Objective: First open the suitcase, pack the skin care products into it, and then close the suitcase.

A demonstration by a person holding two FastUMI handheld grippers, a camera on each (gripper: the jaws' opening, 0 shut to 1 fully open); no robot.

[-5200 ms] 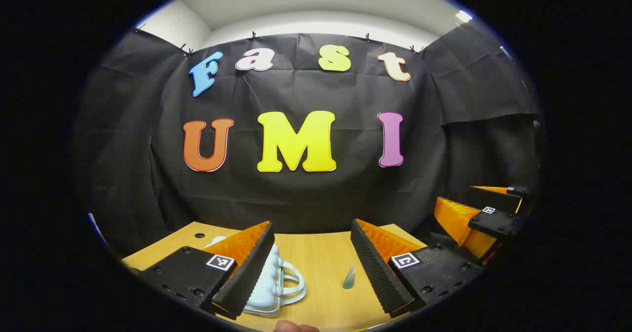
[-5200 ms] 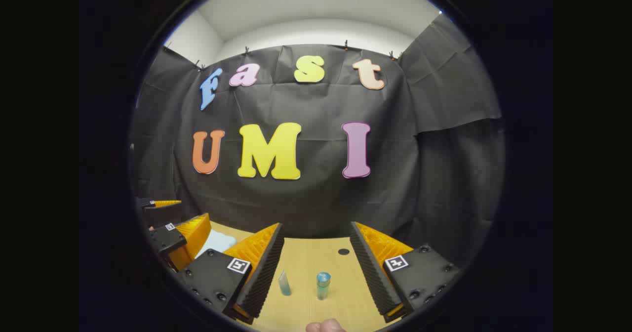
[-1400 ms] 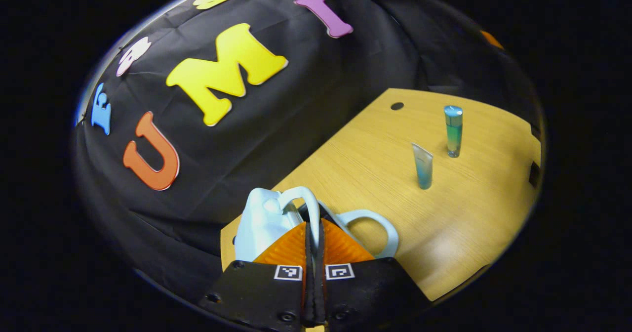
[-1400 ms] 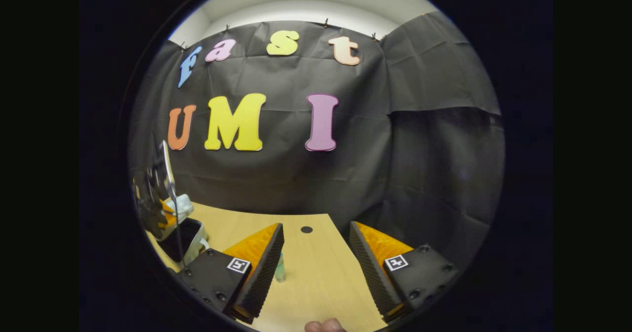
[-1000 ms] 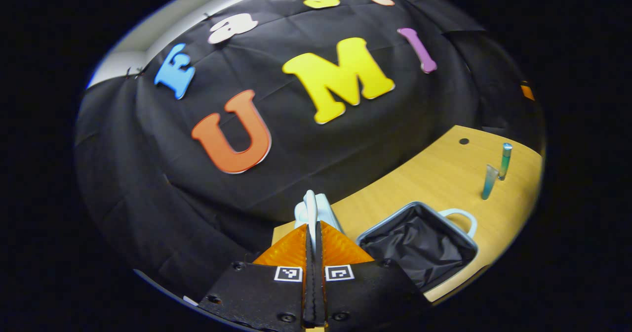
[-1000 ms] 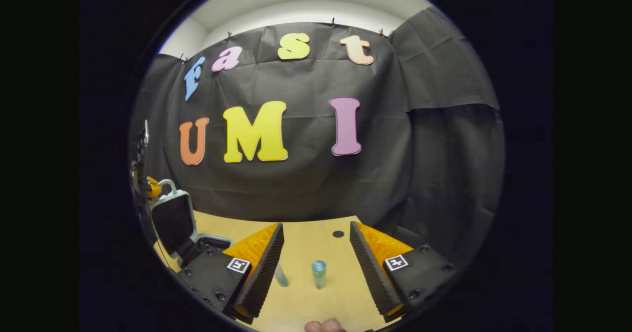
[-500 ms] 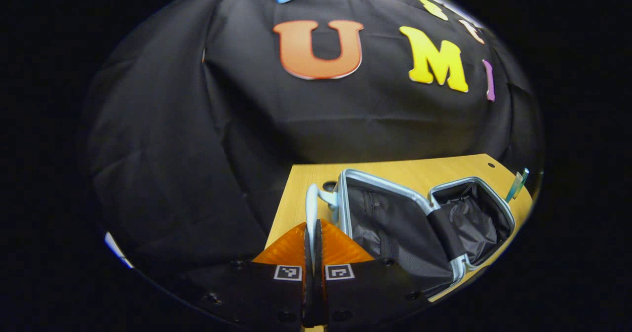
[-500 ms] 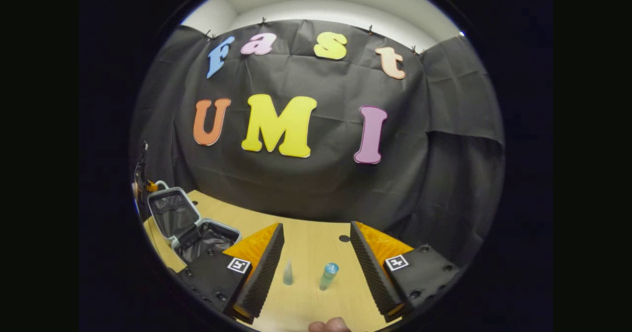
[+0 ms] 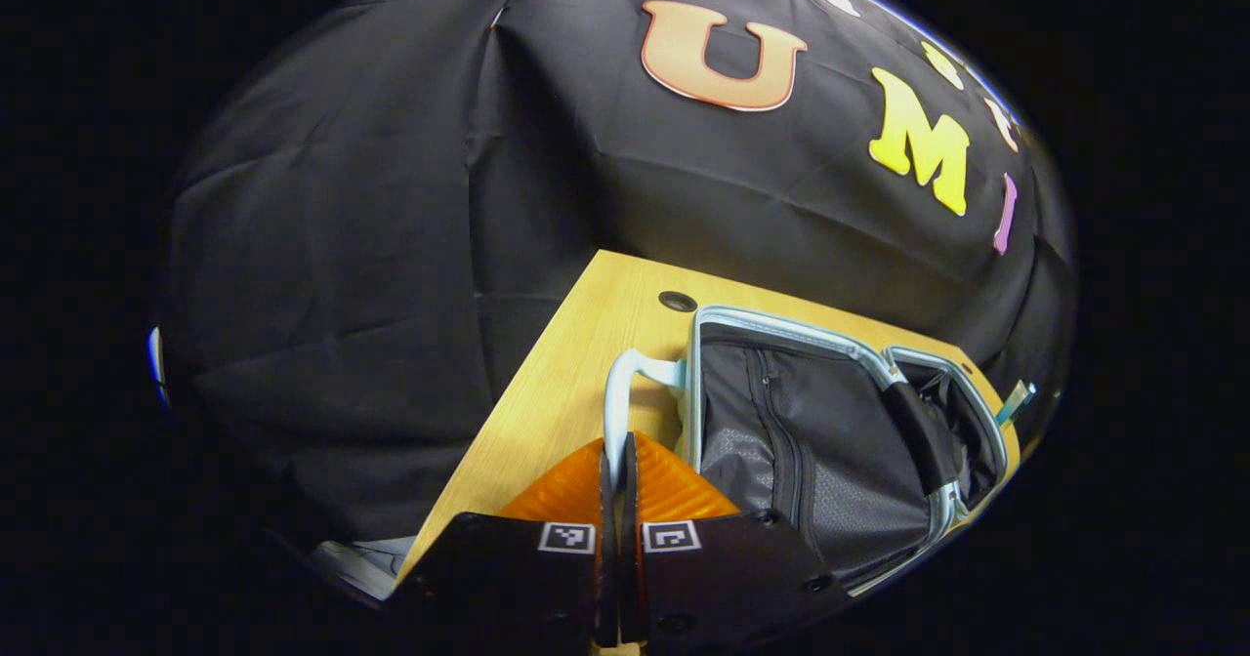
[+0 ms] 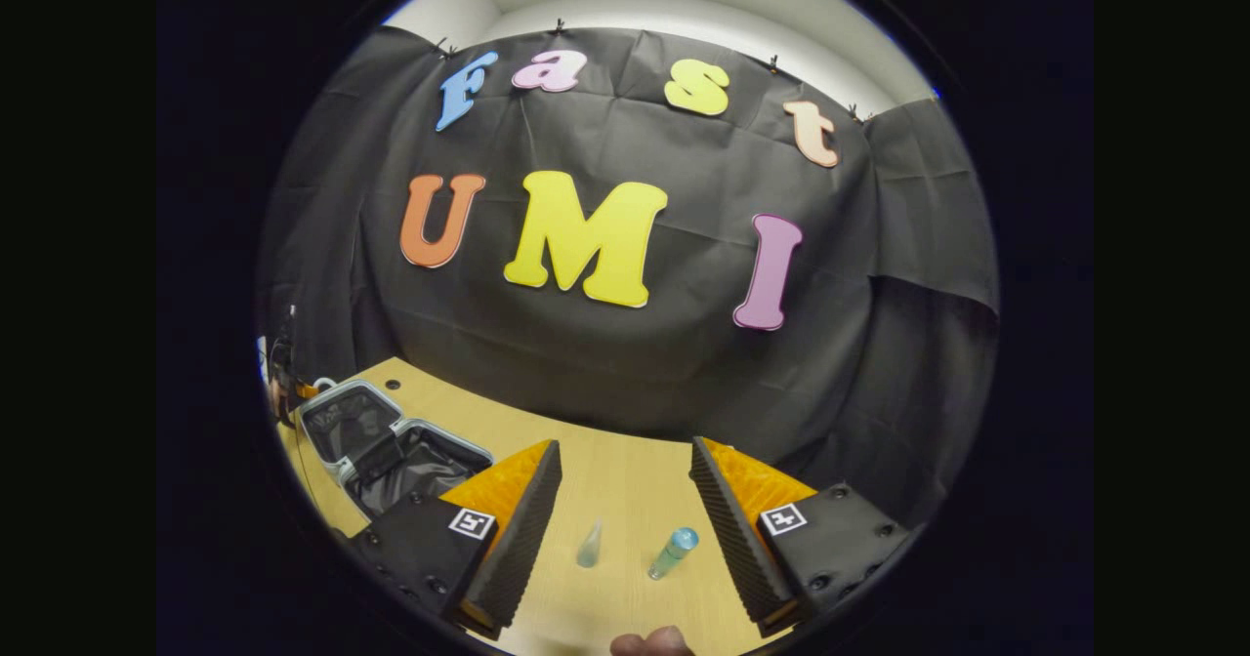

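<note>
A: What is seen in the left gripper view?

B: The left gripper [image 9: 615, 461] is seen closed, both fingers pressed on the pale handle [image 9: 613, 412] of the suitcase [image 9: 781, 422]. The suitcase is laid open on the wooden table [image 9: 566, 363], its dark lining exposed. A tube [image 9: 1016, 402] is glimpsed past the far half of the case.

A: And in the right gripper view?

B: The right gripper [image 10: 625, 500] is held wide open above the table, with nothing grasped. Between its fingers, farther off, the tube [image 10: 589, 545] and a blue-capped bottle [image 10: 673, 552] are seen standing apart on the table. The open suitcase [image 10: 391, 446] is seen at the left, well apart from both products.
</note>
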